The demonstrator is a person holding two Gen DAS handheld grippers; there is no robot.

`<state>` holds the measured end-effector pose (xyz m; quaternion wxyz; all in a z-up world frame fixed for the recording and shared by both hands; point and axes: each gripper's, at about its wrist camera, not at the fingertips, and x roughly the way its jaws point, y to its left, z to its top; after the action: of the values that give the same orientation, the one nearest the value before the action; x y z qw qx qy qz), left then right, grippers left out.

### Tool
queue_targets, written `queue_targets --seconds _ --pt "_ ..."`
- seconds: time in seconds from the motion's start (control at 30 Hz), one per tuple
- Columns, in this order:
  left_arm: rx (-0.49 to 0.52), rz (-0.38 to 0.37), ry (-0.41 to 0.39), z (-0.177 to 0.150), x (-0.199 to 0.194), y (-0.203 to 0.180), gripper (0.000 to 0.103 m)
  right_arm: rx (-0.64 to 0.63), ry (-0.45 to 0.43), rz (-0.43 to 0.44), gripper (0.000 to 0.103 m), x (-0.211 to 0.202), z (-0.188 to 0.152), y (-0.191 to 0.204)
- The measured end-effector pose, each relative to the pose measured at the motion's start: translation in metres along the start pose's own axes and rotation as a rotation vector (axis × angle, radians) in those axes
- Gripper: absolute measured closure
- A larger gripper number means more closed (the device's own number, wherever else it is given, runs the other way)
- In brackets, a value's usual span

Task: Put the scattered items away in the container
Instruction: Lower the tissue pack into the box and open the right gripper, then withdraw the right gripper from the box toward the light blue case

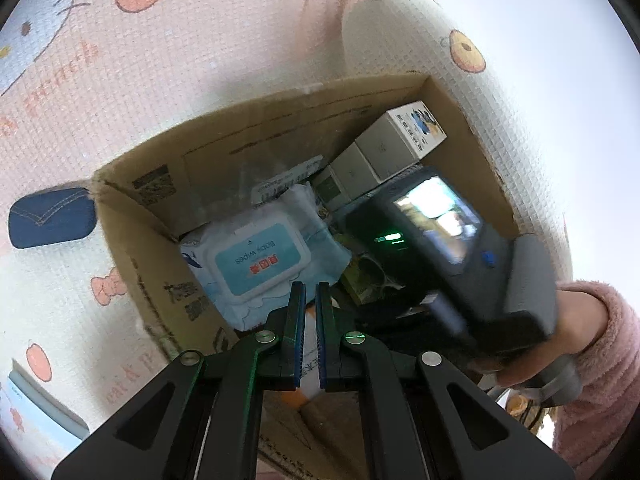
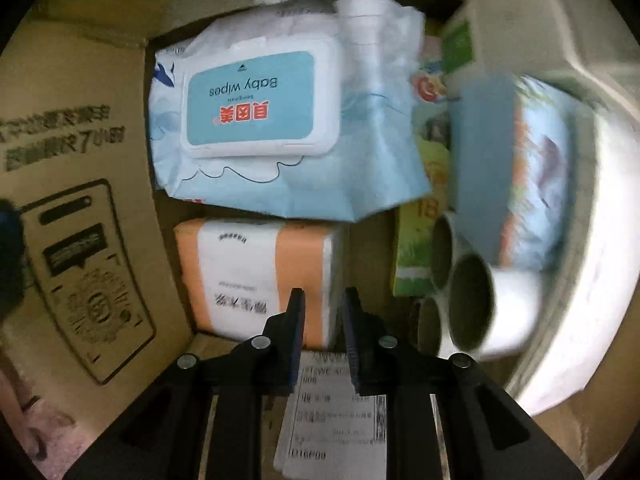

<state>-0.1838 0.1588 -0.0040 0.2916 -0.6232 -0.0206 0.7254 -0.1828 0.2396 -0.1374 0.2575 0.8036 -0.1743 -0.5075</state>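
An open cardboard box point(image 1: 132, 248) stands on a patterned play mat. Inside it lie a baby wipes pack point(image 1: 256, 256) point(image 2: 256, 104), an orange tissue pack point(image 2: 256, 276), a bundle of paper rolls point(image 2: 472, 304) and white cartons point(image 1: 392, 144). My left gripper point(image 1: 311, 286) hovers over the box's near edge, shut with nothing between its fingers. The right gripper's body with its lit screen point(image 1: 436, 216) reaches down into the box, held by a hand in a pink fuzzy sleeve point(image 1: 600, 344). My right gripper point(image 2: 323, 292) points at the tissue pack, its jaws nearly together and holding nothing.
A blue denim pouch point(image 1: 52, 218) lies on the mat just left of the box. A pale blue-and-white item point(image 1: 36, 408) sits at the mat's lower left. In the box are also a green booklet point(image 2: 412, 256), a blue picture box point(image 2: 512, 168) and a shipping label point(image 2: 332, 412).
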Motion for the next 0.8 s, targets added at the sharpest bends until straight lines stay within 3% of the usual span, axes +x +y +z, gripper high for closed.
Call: queue_targets --seconds 0.17,0.2,0.27,0.33,0.37,0.43,0.47,0.63,0.73,0.8 --pt "0.022 0.055 -0.051 -0.002 -0.014 0.000 0.093 0.023 -0.150 -0.004 0.087 -0.039 -0.016 0.001" --pt "0.032 0.064 -0.066 -0.003 -0.018 -0.001 0.090 0.027 -0.213 -0.026 0.087 -0.052 -0.023 0.003" --pt "0.060 0.099 -0.107 -0.008 -0.028 -0.003 0.067 0.027 -0.322 -0.075 0.087 -0.073 -0.036 0.010" --pt "0.068 0.105 -0.129 -0.013 -0.034 -0.005 0.063 0.028 -0.413 -0.110 0.086 -0.090 -0.051 0.018" --pt "0.066 0.100 -0.125 -0.017 -0.037 -0.004 0.063 0.031 -0.449 -0.119 0.081 -0.098 -0.058 0.022" --pt "0.058 0.094 -0.121 -0.022 -0.040 -0.002 0.063 0.046 -0.516 -0.098 0.059 -0.110 -0.076 0.024" --pt "0.055 0.097 -0.128 -0.027 -0.044 -0.003 0.063 0.055 -0.536 -0.085 0.043 -0.115 -0.081 0.024" --pt "0.058 0.116 -0.170 -0.049 -0.060 -0.007 0.063 0.094 -0.614 -0.111 0.040 -0.127 -0.124 0.052" --pt "0.042 0.100 -0.195 -0.070 -0.073 -0.002 0.054 0.122 -0.646 -0.076 0.040 -0.123 -0.142 0.052" --pt "0.024 0.085 -0.189 -0.085 -0.079 0.005 0.054 0.142 -0.679 -0.051 0.040 -0.118 -0.155 0.059"
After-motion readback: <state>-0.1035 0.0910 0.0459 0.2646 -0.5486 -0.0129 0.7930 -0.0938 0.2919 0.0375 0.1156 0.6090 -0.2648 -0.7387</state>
